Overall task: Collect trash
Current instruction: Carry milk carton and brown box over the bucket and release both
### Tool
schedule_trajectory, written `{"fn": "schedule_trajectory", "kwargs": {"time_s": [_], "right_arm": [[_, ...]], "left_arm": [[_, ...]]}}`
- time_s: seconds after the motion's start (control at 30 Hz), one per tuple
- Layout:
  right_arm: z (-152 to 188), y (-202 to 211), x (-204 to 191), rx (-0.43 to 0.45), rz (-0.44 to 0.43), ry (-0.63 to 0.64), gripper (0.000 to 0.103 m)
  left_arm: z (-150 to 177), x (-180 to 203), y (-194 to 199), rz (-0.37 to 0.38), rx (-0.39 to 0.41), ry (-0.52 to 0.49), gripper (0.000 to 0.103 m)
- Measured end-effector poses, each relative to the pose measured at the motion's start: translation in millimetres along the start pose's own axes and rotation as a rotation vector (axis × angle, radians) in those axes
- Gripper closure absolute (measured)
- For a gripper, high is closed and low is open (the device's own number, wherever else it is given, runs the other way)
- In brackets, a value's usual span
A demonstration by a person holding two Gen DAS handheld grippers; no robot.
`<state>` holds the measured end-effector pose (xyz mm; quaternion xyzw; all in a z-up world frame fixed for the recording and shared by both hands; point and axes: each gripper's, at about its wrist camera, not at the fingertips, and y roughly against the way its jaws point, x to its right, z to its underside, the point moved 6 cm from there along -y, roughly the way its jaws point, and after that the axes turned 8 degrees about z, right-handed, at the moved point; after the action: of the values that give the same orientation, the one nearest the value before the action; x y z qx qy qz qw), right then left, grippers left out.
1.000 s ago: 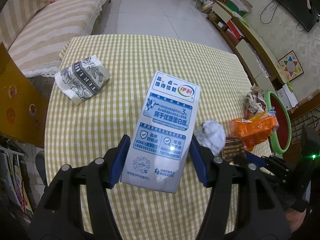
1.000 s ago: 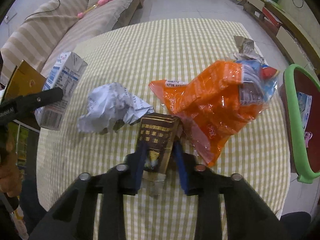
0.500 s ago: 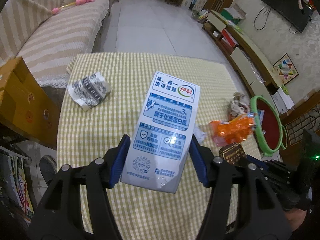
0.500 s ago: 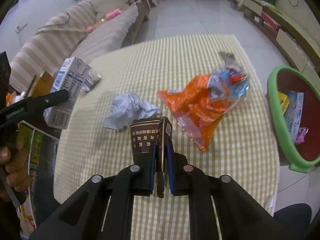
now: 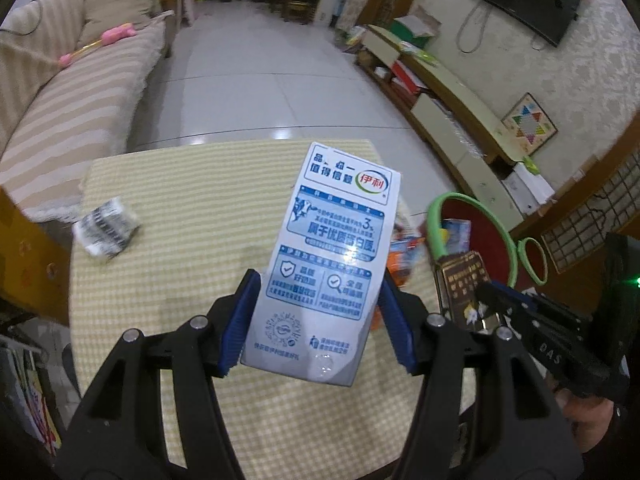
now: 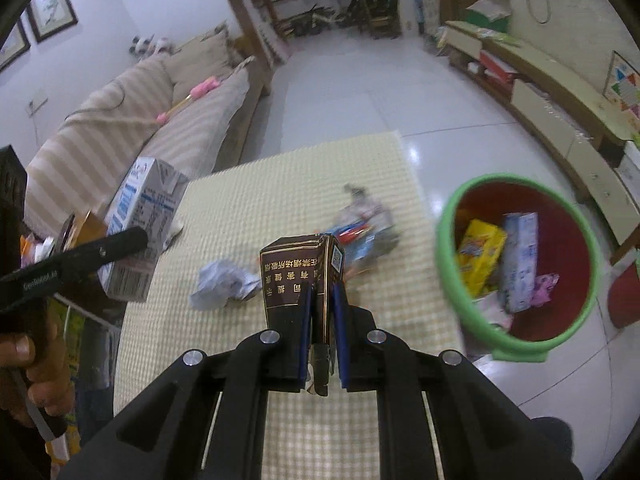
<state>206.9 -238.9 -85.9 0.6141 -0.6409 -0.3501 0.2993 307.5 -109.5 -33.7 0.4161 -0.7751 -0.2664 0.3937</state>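
- A table (image 5: 192, 216) covered in a yellow-and-white checked cloth is seen below both grippers, with a striped sofa (image 6: 132, 120) beyond it
- A round bin (image 6: 516, 344) with a green rim and red inside is placed on the floor just beside the table's right edge; a yellow packet (image 6: 478, 256) and a pale blue carton (image 6: 520, 260) are seen lying inside it
- A white and blue milk carton (image 5: 326, 260) is held above the table by the left gripper (image 5: 316, 332); its blue pads are pressed against the carton's lower sides, one on each
- A dark brown cigarette pack (image 6: 304, 276) with gold lettering is clamped by the right gripper (image 6: 322, 344); the fingers are brought almost together, and the pack's lower edge is squashed flat between them while it is held clear of the table
- An orange and blue snack bag (image 6: 364, 228) is left lying on the cloth near the bin side, blurred
- A crumpled white paper ball (image 6: 224, 284) is seen on the cloth just left of the bag
- A black-and-white printed wrapper (image 5: 106, 228) is left near the table's far left edge, well apart from the rest
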Motion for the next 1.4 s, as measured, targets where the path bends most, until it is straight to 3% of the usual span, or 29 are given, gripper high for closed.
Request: {"fn": "schedule_trajectory", "kwargs": {"time_s": [0.23, 0.7, 1.07, 1.4], "right_arm": [[-21.1, 10.4, 53.9, 0.039, 0.047, -0.08, 0.093], [-32.1, 9.3, 157.5, 0.056, 0.134, -0.226, 0.093], [-30.9, -6.4, 202.4, 0.041, 0.203, -0.269, 0.093], [-30.9, -12.6, 221.6, 0.024, 0.22, -0.286, 0.092]], "left_arm": [[-7.4, 46.5, -26.6, 0.068, -0.025, -0.044, 0.046], [-17.3, 132.2, -85.9, 0.18, -0.097, -0.137, 0.046], [-19.6, 192.7, -144.9, 0.239, -0.191, -0.208, 0.046], [-25.8, 205.7, -168.1, 0.231, -0.214, -0.231, 0.046]]}}
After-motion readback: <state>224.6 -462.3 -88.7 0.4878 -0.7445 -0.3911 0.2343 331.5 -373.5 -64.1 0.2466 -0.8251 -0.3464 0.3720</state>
